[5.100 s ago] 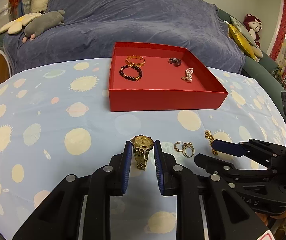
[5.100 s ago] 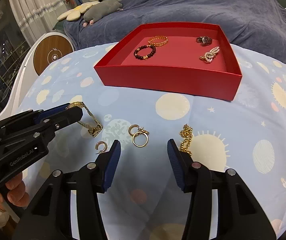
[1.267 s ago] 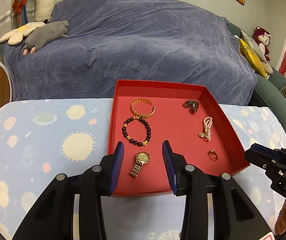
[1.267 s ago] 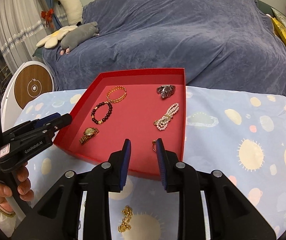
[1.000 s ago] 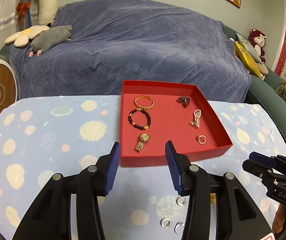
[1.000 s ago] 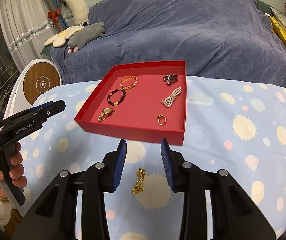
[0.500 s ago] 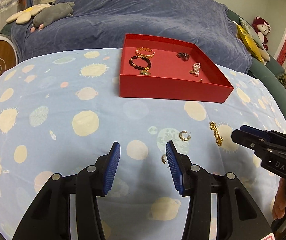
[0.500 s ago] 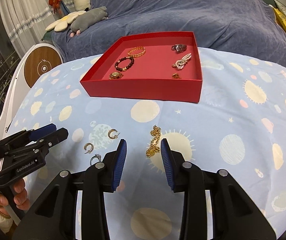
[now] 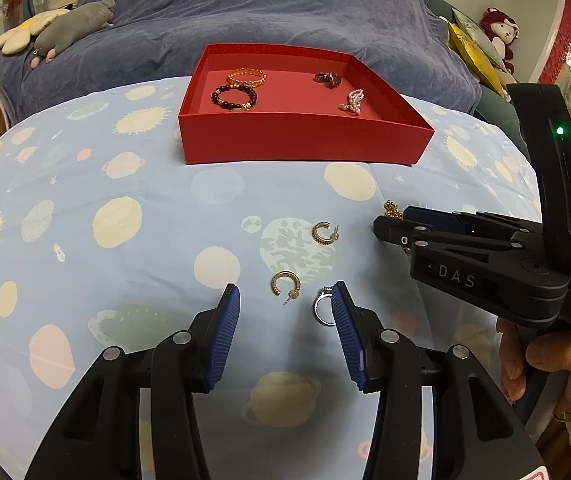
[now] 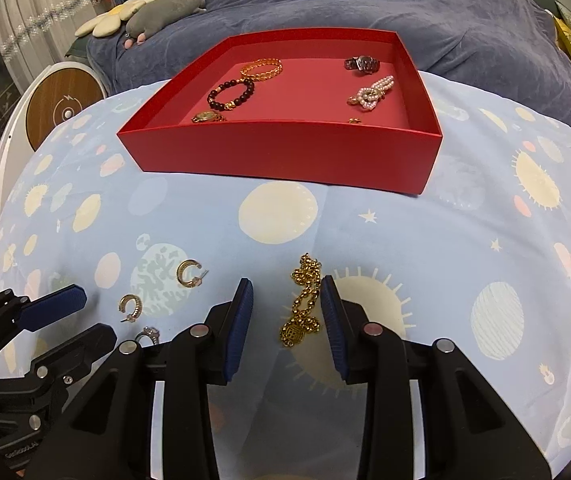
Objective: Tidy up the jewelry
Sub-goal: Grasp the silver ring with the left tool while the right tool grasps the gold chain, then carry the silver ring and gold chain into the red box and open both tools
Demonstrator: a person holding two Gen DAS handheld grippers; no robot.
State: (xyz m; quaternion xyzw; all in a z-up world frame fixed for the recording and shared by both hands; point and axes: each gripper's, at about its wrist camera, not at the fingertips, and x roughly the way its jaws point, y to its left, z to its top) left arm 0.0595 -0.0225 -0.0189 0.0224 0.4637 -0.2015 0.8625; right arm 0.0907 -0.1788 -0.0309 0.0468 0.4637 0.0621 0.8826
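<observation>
A red box (image 9: 301, 142) (image 10: 285, 152) at the back of the blue patterned cloth holds a gold bangle (image 9: 246, 77), a dark bead bracelet (image 9: 233, 97), a pearl piece (image 9: 352, 101), a dark watch (image 10: 361, 63) and a gold watch (image 10: 207, 117). My left gripper (image 9: 285, 304) is open low over the cloth, with a gold hoop earring (image 9: 285, 286) and a silver ring (image 9: 322, 306) between its fingers. A second hoop earring (image 9: 324, 233) lies beyond. My right gripper (image 10: 286, 294) is open around a gold chain (image 10: 303, 300).
A sofa under a blue cover (image 9: 269, 12) stands behind the table, with plush toys (image 9: 65, 26) on its left. A round wooden-faced object (image 10: 63, 110) stands at the left. The cloth's edges fall away left and right.
Both grippers came down and forward to the cloth. The left now brackets the hoop earring and ring; the right now brackets the gold chain. Earlier, the gold watch and a ring went into the box.
</observation>
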